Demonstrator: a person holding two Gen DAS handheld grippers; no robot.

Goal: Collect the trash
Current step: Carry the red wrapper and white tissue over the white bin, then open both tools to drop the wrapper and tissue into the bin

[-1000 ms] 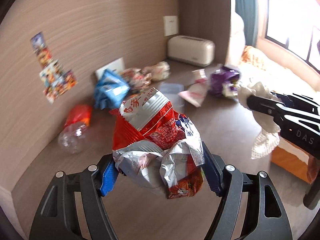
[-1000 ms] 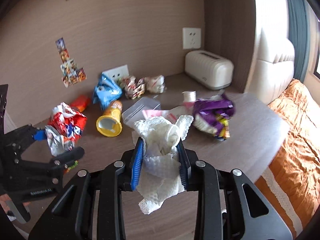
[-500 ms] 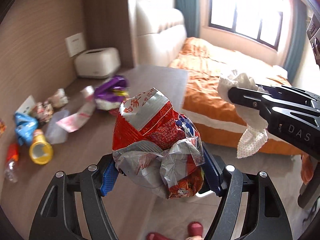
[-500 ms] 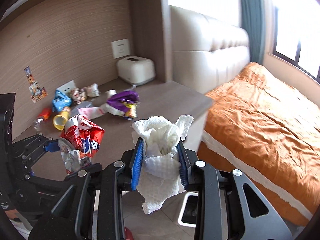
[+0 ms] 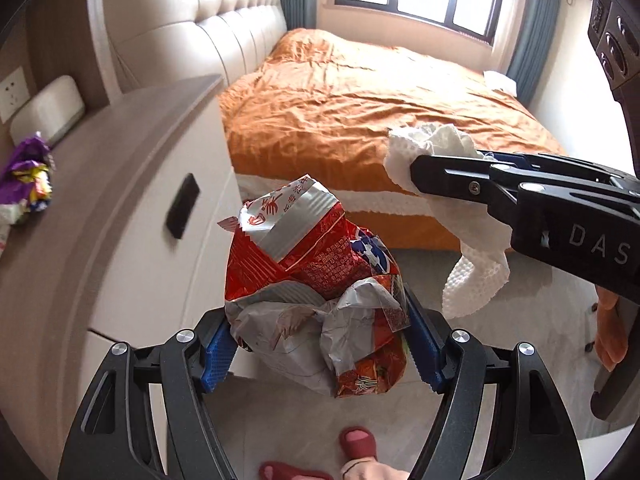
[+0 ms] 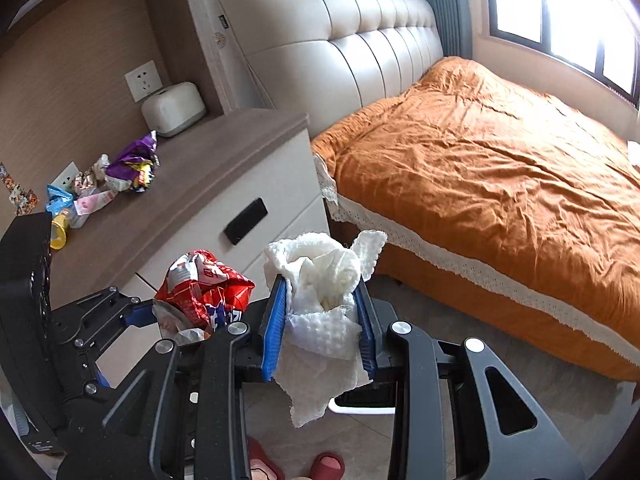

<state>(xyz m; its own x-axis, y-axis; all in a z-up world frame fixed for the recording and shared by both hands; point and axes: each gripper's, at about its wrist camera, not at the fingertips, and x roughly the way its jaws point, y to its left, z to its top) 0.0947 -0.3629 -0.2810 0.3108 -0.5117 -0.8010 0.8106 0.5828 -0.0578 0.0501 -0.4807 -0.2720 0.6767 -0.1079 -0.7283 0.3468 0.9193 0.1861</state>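
My left gripper (image 5: 316, 344) is shut on a crumpled red and silver snack bag (image 5: 308, 280), held over the floor beside the bedside cabinet. My right gripper (image 6: 322, 320) is shut on a wad of white paper towel (image 6: 320, 300), whose loose end hangs below the pads. In the left wrist view the right gripper (image 5: 416, 172) reaches in from the right with the paper towel (image 5: 472, 248). In the right wrist view the left gripper (image 6: 140, 314) shows at the left with the snack bag (image 6: 204, 296). A white bin rim (image 6: 360, 408) peeks out under the right gripper, mostly hidden.
The bedside cabinet (image 6: 224, 168) carries more trash: a purple wrapper (image 6: 134, 164), a blue wrapper (image 6: 59, 196), a yellow tube (image 6: 60, 234) and a white box (image 6: 174, 108). An orange bed (image 6: 500, 184) fills the right. Red slippers (image 5: 358, 442) stand on the floor below.
Both grippers have swung away from the cabinet top toward the bed and dropped lower, over the floor. Each keeps its grip on its piece of trash.
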